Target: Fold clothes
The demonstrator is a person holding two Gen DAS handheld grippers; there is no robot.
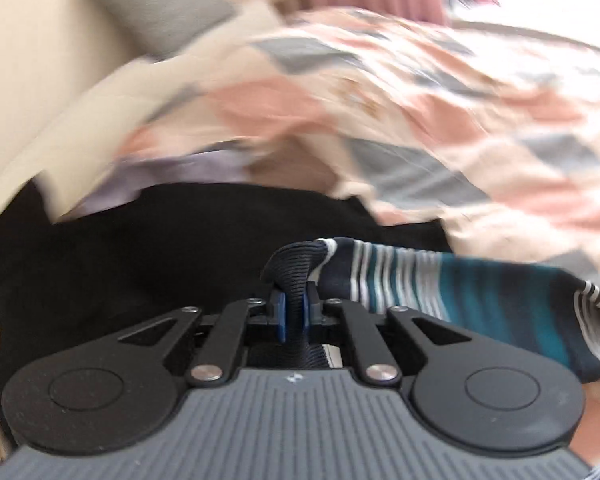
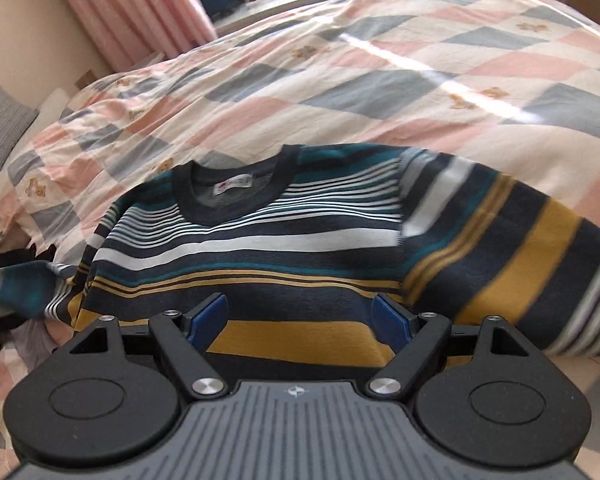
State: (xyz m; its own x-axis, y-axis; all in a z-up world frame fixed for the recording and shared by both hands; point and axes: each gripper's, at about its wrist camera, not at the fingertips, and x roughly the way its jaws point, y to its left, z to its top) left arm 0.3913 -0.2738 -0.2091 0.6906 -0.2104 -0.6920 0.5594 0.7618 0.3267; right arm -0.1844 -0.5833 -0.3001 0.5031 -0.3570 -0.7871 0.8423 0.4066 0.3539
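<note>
Two tongs, left [image 1: 293,312] pinching ribbed sweater [image 2: 284,240] cuff, right [image 2: 302,320] spread wide.

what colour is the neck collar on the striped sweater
Dark navy ribbed collar on the striped sweater; it shows best in the right wrist view.

Left wrist view: quilt [image 1: 380,92] and pillow [image 1: 160,8] are motion-blurred. Right wrist view: the sweater [image 2: 284,236] hem is hidden behind the right gripper [image 2: 300,316].

Left tongs [image 1: 294,312] pinch the striped sleeve's ribbed cuff [image 1: 296,268].
</note>
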